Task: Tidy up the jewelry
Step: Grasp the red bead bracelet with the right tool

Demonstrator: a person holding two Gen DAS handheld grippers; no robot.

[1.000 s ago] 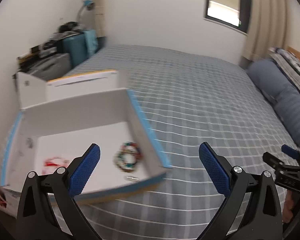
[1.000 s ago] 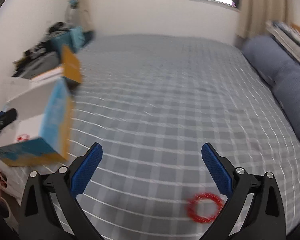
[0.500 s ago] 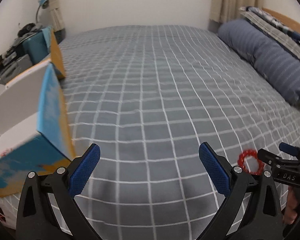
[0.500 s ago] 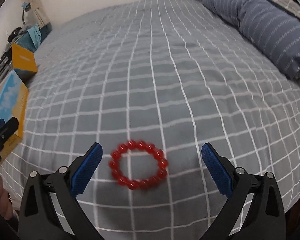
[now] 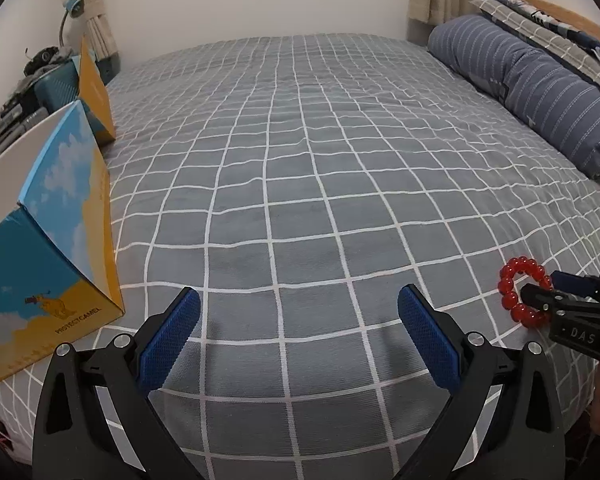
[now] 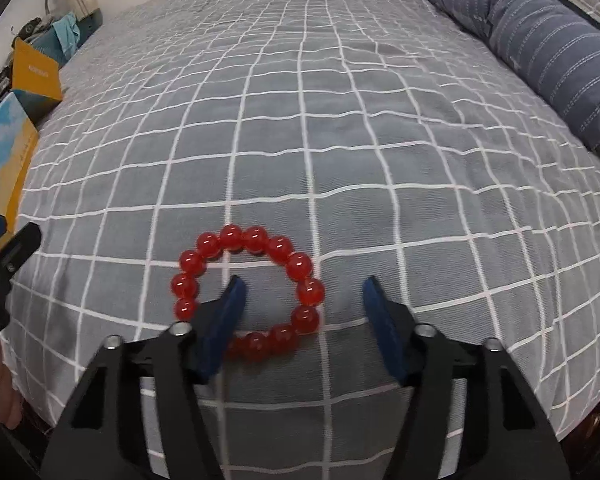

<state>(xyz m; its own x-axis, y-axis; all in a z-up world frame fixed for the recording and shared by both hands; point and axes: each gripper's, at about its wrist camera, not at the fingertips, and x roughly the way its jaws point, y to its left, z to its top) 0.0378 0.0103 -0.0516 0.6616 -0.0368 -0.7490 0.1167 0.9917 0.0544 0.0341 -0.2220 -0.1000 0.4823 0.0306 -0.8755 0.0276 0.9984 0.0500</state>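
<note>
Fingers (image 6: pixel 224 316) of right gripper (image 6: pixel 302 312) hide part of red bracelet (image 6: pixel 256 292).

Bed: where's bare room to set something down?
Most of the bed is bare: the wide stretch between the box at its left edge and the pillow at right. Crowded only at the near edge, around the bracelet and right hand-held gripper.

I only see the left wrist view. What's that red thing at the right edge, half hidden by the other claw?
Observer: A bracelet of round glossy red beads, a complete ring lying flat on the grey checked bedspread.
Operator: Is the claw holding it?
Observer: Not yet. The right claw has one finger inside the ring and the other outside; its jaws have just been closing around that side.
</note>
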